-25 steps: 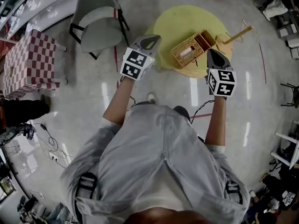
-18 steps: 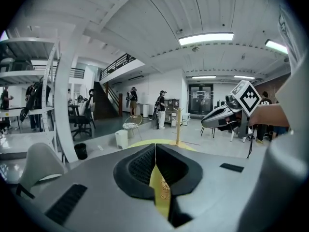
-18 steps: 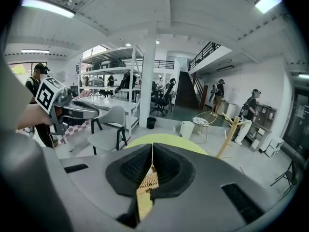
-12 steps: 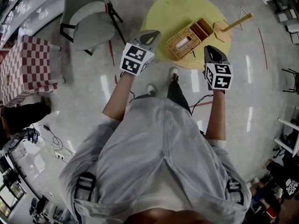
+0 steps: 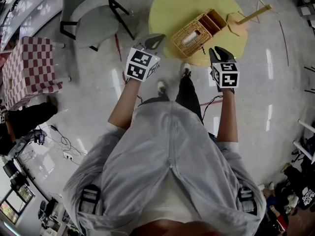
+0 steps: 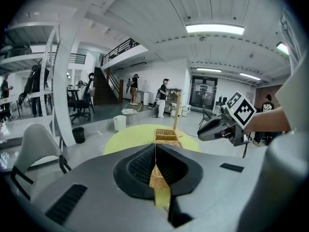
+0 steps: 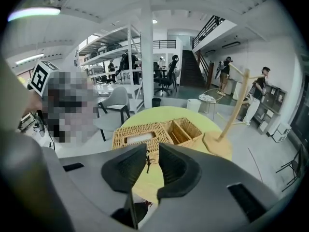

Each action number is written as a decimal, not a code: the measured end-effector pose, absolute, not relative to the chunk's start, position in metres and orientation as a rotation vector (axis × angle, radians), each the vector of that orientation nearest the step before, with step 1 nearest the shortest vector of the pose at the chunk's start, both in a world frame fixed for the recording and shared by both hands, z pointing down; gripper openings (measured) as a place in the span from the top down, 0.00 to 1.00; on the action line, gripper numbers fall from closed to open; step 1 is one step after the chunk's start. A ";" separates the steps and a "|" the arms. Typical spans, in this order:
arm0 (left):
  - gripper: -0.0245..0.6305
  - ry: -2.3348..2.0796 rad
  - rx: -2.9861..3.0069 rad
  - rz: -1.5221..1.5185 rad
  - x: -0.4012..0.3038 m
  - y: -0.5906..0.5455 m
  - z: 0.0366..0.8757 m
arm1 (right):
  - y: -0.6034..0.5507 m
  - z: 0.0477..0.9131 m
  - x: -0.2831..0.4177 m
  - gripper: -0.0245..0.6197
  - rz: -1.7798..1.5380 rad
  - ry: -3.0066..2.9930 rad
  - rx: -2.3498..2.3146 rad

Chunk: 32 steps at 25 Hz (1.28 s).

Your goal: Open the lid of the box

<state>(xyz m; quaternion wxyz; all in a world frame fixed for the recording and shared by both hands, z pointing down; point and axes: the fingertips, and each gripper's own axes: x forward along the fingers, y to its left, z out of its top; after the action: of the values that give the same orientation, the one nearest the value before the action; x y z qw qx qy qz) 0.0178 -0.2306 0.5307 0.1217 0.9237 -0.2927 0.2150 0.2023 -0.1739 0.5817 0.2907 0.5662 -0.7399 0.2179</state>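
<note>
A wicker box (image 5: 194, 30) lies on the round yellow table (image 5: 170, 6). Its slotted lid (image 7: 141, 134) is down, and an open compartment (image 7: 186, 129) sits at its right end. My right gripper (image 5: 219, 52) hovers just short of the table's near edge. Its jaws (image 7: 147, 151) are opening with nothing between them, and the box's front latch shows through the gap. My left gripper (image 5: 156, 39) hangs left of the box, off the table, and is shut and empty (image 6: 155, 149). The box shows through its thin slit.
A wooden stand (image 5: 246, 18) rises at the table's right, just beyond the box. A grey chair (image 5: 93, 18) is on the left and a checked table (image 5: 29, 68) is farther left. The person's feet (image 5: 172, 80) are right below the table edge.
The person has stepped toward the table, and their feet now show under it. The right gripper has drawn back a little from the box's end. The box looks unchanged.
</note>
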 end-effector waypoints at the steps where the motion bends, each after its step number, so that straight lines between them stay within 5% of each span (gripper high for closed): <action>1: 0.92 -0.856 2.687 0.636 0.019 -0.230 0.535 | -0.174 0.591 0.203 0.80 0.601 -1.972 1.491; 24: 0.92 -0.833 2.576 0.768 0.010 -0.209 0.589 | -0.180 0.699 0.193 0.77 0.660 -1.885 1.260; 32: 0.92 -0.846 2.563 0.757 -0.003 -0.205 0.591 | -0.180 0.702 0.195 0.90 0.630 -1.843 1.278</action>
<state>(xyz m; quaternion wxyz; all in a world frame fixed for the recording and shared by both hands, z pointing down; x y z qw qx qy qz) -0.0027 -0.2050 0.5912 0.1685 0.9012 -0.2975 0.2663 0.1947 -0.1802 0.7019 0.3949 0.5041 -0.7267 0.2485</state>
